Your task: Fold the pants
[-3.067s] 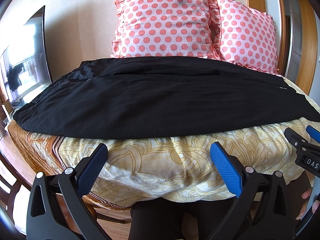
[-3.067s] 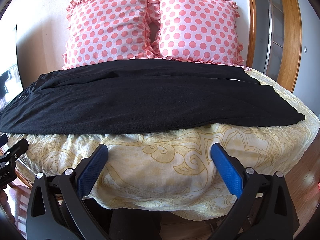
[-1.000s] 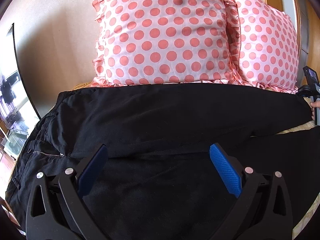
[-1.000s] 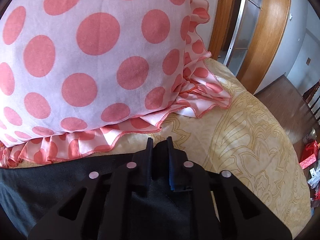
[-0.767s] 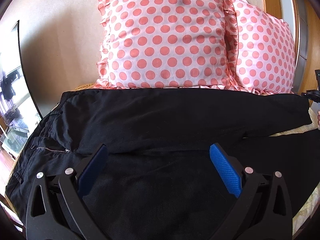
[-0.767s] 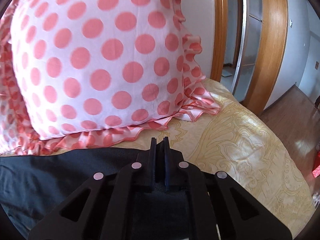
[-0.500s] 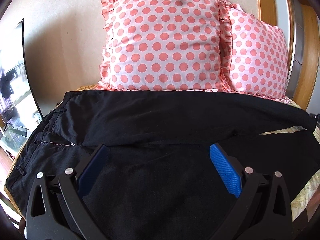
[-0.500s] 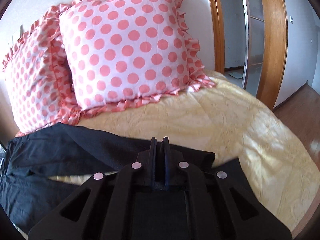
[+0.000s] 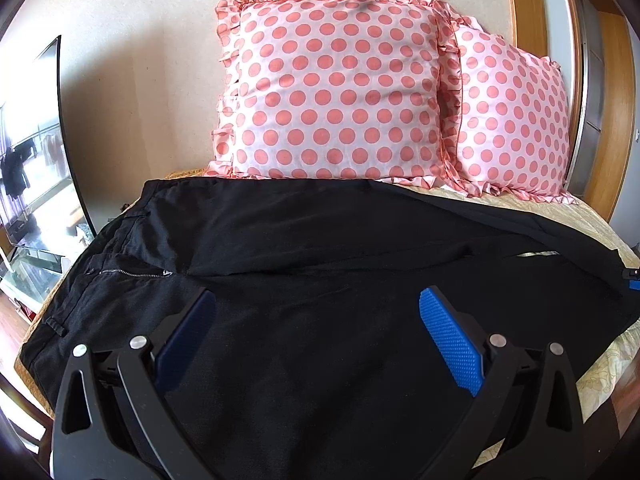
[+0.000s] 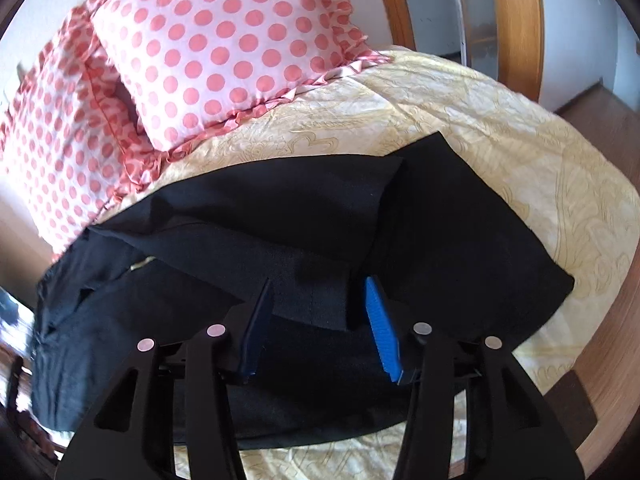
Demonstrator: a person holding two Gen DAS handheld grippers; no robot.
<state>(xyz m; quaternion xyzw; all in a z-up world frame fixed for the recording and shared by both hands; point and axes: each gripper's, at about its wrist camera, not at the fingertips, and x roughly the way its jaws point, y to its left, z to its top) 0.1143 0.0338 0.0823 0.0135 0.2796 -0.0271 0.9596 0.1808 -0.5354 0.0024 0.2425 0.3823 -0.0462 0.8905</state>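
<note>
left gripper (image 9: 316,332) – released, above black pants (image 9: 320,248) | right gripper (image 10: 320,312) – released, hem between fingers | far leg over near

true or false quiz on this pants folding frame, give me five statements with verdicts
1. The black pants lie on a bed with a yellow patterned bedspread. True.
2. The left gripper is clamped on the waistband. False: its jaws stand wide apart, holding nothing.
3. Two pink polka-dot pillows lean at the wall. True.
4. The right gripper is shut on a pant leg. False: its blue pads are apart, with the leg's hem between them.
5. The zipper shows near the waistband. True.
</note>
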